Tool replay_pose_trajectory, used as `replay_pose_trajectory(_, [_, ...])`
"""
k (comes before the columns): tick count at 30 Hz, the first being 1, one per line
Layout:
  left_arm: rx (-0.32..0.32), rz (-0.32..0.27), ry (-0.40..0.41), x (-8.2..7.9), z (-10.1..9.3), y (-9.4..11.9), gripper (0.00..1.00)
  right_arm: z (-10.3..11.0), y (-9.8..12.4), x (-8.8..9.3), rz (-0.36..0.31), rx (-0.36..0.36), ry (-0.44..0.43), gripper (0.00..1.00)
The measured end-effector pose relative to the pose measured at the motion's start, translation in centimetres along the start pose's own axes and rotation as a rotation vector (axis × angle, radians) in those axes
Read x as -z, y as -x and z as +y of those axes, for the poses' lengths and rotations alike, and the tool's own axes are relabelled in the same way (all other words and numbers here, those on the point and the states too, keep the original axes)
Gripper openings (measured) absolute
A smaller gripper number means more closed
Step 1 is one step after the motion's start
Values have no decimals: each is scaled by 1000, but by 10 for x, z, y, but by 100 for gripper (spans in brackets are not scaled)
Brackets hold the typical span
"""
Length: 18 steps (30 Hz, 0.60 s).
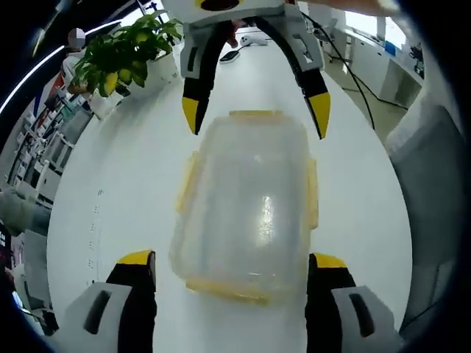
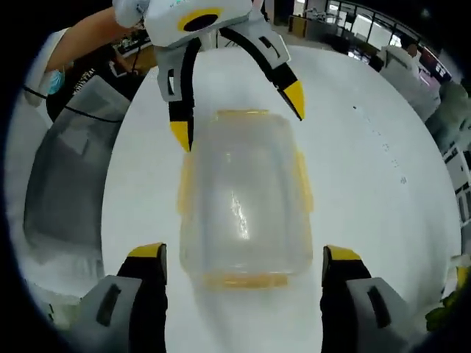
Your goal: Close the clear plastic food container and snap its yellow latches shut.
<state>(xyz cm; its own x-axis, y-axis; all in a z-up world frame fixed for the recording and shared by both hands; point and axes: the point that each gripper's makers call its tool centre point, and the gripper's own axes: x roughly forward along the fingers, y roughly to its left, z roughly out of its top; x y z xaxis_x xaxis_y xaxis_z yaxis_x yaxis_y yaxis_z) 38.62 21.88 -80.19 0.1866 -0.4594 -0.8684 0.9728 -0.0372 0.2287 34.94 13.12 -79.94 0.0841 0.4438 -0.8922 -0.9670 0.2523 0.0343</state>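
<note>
Now | left claw (image 1: 232, 268) apart at frame bottom, straddling the container's near end | container (image 1: 246, 209) mid-frame on white desk (image 1: 125, 184), lid on, yellow latches (image 1: 313, 193) seemingly unsnapped | right claw (image 1: 254, 110) apart at upper frame, opposite end, likely bracing | plant (image 1: 125, 51) upper left.

Left gripper (image 1: 232, 261) and right gripper (image 2: 244, 254) face each other from opposite ends, each with jaws spread wide apart, yellow-tipped fingers (image 1: 135, 258) gripping nothing. A bare forearm (image 2: 88, 33) extends behind the left one.
</note>
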Motion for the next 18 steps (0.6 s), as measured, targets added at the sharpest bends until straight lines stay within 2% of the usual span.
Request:
replay_pose_trajectory(3, [15,9,-3,0,-3,-2,78,2,-5,4,31,2,29,86])
replay_pose_trajectory(6, [23,6,3,0,-5,-3,75,1,-6,4,30,13,43,86])
replay_pose_trajectory(7, [30,8,3,0,-6,-3,75,0,-6,4,31,15,47,83])
replay_pose_trajectory(8, [23,9,-3,1,-6,-3,75,-2,-7,5,37,26,55,75])
replay_pose_trajectory(11, [20,16,3,3,-6,-2,75,-1,-6,3,34,41,92,75])
replay_pose_trajectory(18, [16,17,17,11,-9,4,74,1,-9,-4,31,37,105,74])
